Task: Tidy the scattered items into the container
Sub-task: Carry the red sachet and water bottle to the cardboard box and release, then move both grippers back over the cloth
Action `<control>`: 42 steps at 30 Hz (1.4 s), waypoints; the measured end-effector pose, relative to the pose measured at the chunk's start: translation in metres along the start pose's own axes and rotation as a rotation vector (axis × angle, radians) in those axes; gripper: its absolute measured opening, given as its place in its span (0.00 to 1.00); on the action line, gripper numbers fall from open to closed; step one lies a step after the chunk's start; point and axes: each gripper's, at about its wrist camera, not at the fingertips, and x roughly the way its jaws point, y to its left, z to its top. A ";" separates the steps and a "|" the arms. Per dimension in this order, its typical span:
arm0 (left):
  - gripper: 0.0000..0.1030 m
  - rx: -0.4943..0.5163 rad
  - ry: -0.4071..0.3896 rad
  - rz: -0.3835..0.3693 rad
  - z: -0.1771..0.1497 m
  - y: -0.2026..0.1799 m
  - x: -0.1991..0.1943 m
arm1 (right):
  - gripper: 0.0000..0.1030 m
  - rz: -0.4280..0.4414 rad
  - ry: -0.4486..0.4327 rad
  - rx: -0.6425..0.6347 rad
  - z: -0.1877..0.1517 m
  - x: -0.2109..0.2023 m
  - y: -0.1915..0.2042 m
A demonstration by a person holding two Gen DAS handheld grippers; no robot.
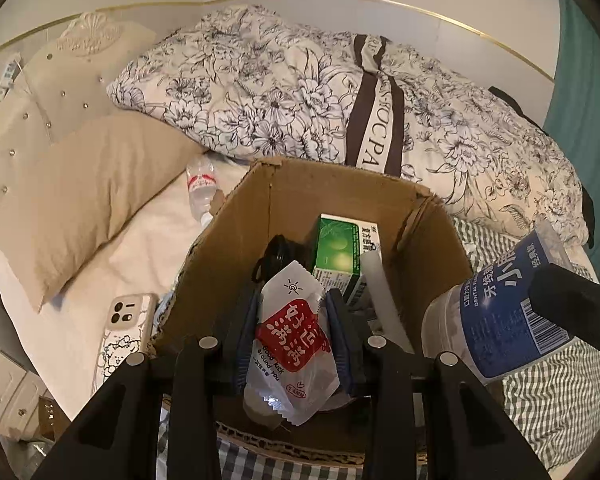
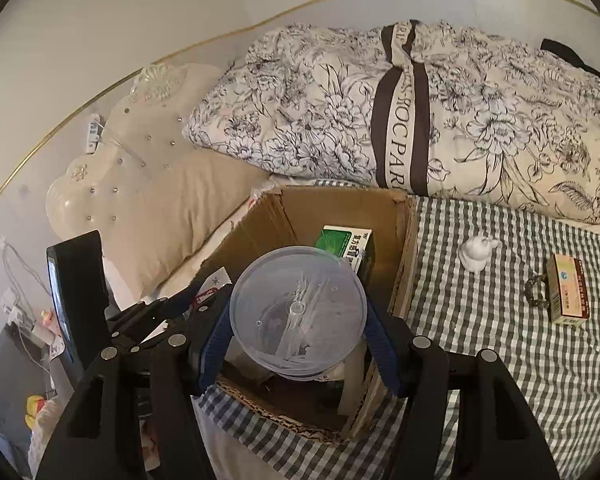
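Note:
An open cardboard box [image 1: 244, 216] [image 2: 272, 220] stands on the checked bedsheet. Inside lie a green carton [image 1: 338, 246] [image 2: 346, 242] and a black object [image 1: 278, 254]. My left gripper [image 1: 294, 336] is shut on a white and red snack packet [image 1: 292, 344] and holds it over the box. My right gripper [image 2: 298, 328] is shut on a clear round jar with a blue label [image 2: 298, 312] [image 1: 496, 316], held over the box's near right side. In the right wrist view a white figurine [image 2: 476, 254], an orange box [image 2: 568, 290] and a metal clip [image 2: 536, 290] lie on the sheet.
A floral duvet [image 1: 300, 88] lies behind the box. A beige pillow [image 1: 88, 192] is to the left. A plastic bottle [image 1: 200, 188] and a phone [image 1: 120, 336] lie on the white sheet left of the box. A bedside cabinet [image 1: 8, 396] stands at lower left.

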 end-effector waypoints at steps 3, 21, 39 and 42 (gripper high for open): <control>0.38 0.003 0.001 0.007 -0.001 -0.001 0.003 | 0.60 0.001 0.006 0.003 0.000 0.005 -0.003; 1.00 0.030 -0.089 0.077 -0.008 -0.040 -0.045 | 0.82 -0.185 -0.256 -0.020 -0.015 -0.070 -0.039; 1.00 0.114 -0.133 -0.038 -0.049 -0.181 -0.091 | 0.84 -0.391 -0.365 0.128 -0.100 -0.190 -0.161; 1.00 0.126 -0.124 -0.040 -0.052 -0.198 -0.086 | 0.84 -0.411 -0.365 0.148 -0.109 -0.199 -0.178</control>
